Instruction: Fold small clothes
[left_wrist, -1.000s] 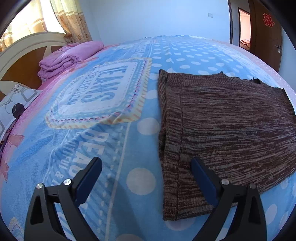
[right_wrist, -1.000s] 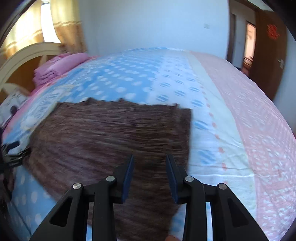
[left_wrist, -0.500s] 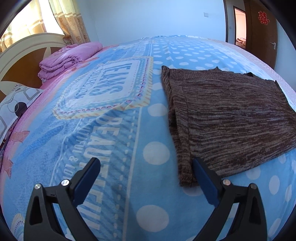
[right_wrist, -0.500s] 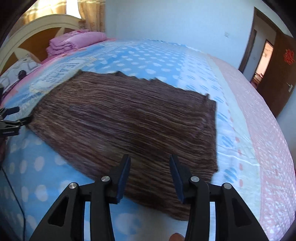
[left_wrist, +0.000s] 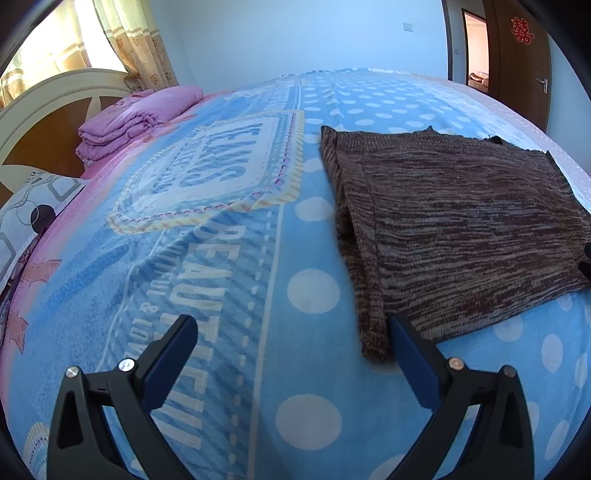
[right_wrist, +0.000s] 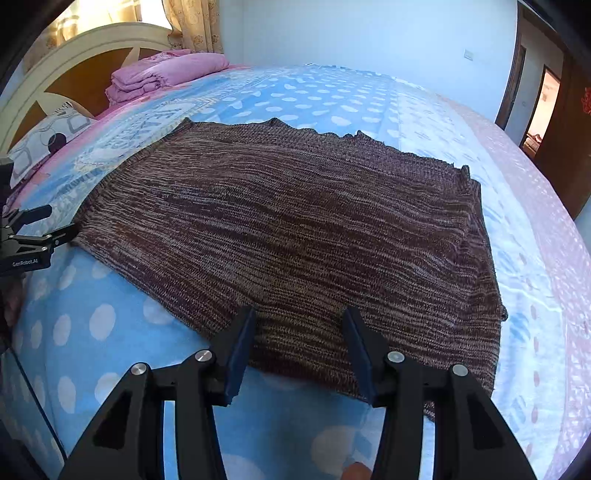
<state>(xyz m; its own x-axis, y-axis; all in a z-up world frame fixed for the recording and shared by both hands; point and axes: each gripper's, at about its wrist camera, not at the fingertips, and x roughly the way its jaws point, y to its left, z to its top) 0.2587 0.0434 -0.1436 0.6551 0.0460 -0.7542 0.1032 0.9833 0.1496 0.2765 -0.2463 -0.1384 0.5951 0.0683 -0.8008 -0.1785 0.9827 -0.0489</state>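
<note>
Wide-open left gripper hovers by the knit's near-left corner as the right gripper, fingers opening and empty, nears its near edge on the bed to fold.

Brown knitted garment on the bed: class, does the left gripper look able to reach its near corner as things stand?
Probably yes. The left gripper is open above bare blanket, and the brown knitted garment has its corner just beside the right-hand finger, with nothing between.
</note>
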